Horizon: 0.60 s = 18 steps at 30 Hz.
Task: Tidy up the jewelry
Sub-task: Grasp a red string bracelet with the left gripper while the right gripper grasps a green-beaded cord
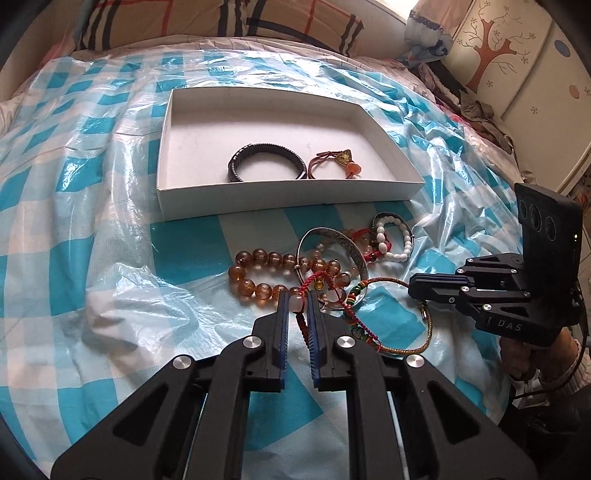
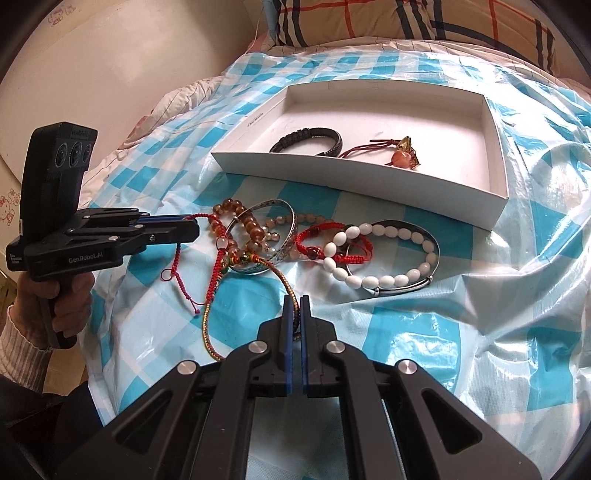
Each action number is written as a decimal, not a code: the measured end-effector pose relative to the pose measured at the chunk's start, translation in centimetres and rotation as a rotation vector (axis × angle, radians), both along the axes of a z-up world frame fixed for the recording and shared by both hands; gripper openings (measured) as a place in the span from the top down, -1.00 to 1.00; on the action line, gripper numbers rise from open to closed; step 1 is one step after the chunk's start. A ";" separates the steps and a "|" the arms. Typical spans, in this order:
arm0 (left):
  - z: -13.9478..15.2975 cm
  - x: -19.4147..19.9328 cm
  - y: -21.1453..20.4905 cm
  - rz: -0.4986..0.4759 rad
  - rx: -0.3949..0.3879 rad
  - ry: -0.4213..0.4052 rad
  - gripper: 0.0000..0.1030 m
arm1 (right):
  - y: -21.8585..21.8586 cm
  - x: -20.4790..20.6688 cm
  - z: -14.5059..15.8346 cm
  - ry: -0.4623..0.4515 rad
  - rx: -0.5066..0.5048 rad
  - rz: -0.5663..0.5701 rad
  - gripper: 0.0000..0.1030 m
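A tangle of bracelets lies on the checked sheet in front of a white box [image 1: 258, 199] [image 2: 369, 173]. My left gripper [image 1: 298, 297] [image 2: 195, 230] is shut on a red cord bracelet [image 1: 303, 286] [image 2: 177, 258] with a pale bead, beside the amber bead bracelet [image 1: 258, 258] [image 2: 251, 225] and the silver bangle [image 1: 332, 236] [image 2: 266, 205]. My right gripper [image 2: 296, 301] [image 1: 412, 288] is shut on a multicoloured braided cord [image 2: 284, 280] [image 1: 388, 281] that runs into the tangle. A white bead bracelet [image 2: 384, 280] [image 1: 391, 254] lies to the right. In the box rest a black bracelet [image 1: 266, 151] [image 2: 306, 133] and a brown cord with an orange bead [image 1: 343, 162] [image 2: 402, 155].
A blue and white plastic sheet [image 1: 110, 240] [image 2: 480, 332] covers the bed, crinkled around the box. Plaid pillows [image 1: 221, 22] [image 2: 406, 18] lie behind it. A cupboard with a tree picture [image 1: 491, 48] stands at the far right. A hand [image 2: 70, 299] holds the left gripper's handle.
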<state>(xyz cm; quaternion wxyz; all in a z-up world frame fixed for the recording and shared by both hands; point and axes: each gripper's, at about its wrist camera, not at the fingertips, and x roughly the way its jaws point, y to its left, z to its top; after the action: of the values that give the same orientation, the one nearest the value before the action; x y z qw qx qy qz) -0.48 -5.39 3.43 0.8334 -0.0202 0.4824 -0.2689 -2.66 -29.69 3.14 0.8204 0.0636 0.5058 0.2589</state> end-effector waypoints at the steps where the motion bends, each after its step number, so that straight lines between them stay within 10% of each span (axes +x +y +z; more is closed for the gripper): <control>1: 0.0 0.0 -0.1 -0.003 -0.004 -0.002 0.83 | 0.2 0.0 -0.2 0.005 -0.010 0.002 0.43; 4: 0.0 -0.2 -0.6 -0.010 -0.003 -0.009 0.83 | 1.2 -0.3 -0.6 -0.011 -0.051 0.038 0.33; 7: 0.2 -0.4 -1.1 -0.012 0.002 -0.020 0.83 | 1.1 -0.5 -0.3 -0.015 -0.025 0.037 0.83; 18: 2.7 -0.9 -3.0 0.062 0.146 -0.144 0.82 | -2.4 -1.1 4.4 -0.141 0.121 -0.093 0.85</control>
<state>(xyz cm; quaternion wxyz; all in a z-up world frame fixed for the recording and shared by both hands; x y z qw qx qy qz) -1.42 -8.34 6.15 0.8730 0.0452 0.4389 -0.2079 -3.75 -32.05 7.59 0.8599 0.1180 0.4266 0.2542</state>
